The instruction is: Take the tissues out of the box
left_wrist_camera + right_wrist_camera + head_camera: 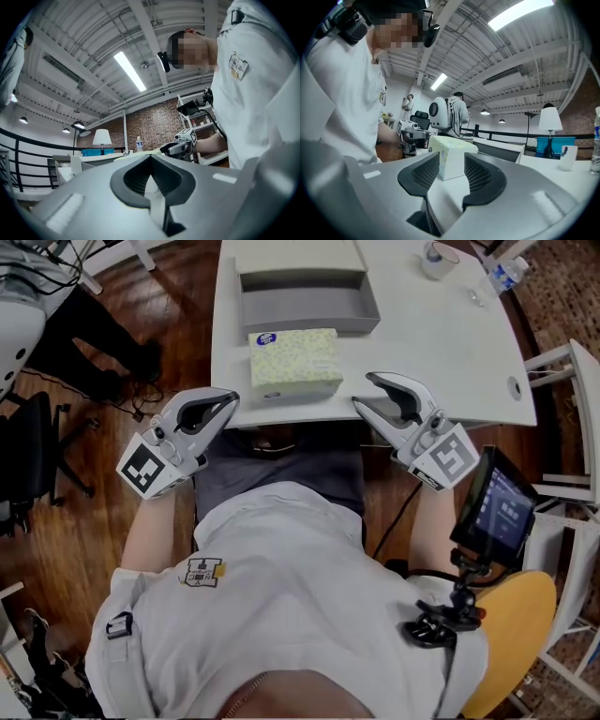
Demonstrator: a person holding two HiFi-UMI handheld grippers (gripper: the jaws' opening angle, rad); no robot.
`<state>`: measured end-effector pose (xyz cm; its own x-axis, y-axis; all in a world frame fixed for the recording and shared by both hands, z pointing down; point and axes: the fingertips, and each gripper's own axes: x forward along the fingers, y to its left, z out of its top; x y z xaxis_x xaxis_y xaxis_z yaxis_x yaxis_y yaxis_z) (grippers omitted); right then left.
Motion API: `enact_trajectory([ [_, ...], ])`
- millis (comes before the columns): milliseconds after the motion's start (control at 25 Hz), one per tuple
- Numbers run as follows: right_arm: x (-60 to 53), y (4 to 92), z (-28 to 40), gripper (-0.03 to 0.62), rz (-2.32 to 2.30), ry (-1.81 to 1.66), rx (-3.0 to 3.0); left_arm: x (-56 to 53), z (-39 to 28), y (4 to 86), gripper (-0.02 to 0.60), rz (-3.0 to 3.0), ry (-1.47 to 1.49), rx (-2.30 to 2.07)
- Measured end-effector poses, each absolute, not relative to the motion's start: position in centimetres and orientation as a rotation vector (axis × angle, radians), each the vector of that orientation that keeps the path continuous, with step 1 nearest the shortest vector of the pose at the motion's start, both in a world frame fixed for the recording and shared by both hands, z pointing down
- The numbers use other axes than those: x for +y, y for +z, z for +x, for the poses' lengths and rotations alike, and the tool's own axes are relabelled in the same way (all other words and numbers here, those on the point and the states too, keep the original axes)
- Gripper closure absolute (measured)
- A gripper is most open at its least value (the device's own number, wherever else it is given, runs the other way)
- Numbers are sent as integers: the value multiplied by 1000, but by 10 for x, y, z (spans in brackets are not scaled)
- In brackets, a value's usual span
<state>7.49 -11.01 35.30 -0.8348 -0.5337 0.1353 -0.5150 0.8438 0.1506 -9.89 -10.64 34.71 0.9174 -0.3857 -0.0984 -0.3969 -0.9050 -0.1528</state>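
A pale yellow-green patterned tissue box [292, 362] lies near the front edge of the white table [441, 343]. No tissue shows above its top. My left gripper [221, 405] hovers off the table's front left corner, left of the box, with its jaws shut and empty [151, 158]. My right gripper [367, 392] is at the front edge to the right of the box, pointing toward it. In the right gripper view its jaws [452, 161] stand partly apart and the tissue box [451, 146] shows beyond them, untouched.
A grey open tray [305, 306] sits just behind the box. A white cup [438, 257] and a water bottle [506, 273] stand at the far right. A screen on a mount [497, 507] is at my right, and an office chair [28, 456] at my left.
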Motion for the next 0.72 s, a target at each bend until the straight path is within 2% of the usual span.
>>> enact_trajectory([
  [240, -110, 354, 75, 452, 818, -169, -2840, -106, -98, 344, 581, -2902, 122, 587],
  [360, -113, 350, 78, 507, 858, -186, -2839, -105, -95, 333, 581, -2884, 205, 573],
  [440, -115, 343, 81, 565, 897, -214, -2844, -106, -96, 337, 581, -2885, 173, 584],
  [520, -119, 339, 82, 594, 929, -237, -2840, -105, -100, 341, 581, -2889, 124, 599],
  [720, -124, 349, 82, 594, 946, -254, -2792, -105, -101, 344, 581, -2891, 103, 600],
])
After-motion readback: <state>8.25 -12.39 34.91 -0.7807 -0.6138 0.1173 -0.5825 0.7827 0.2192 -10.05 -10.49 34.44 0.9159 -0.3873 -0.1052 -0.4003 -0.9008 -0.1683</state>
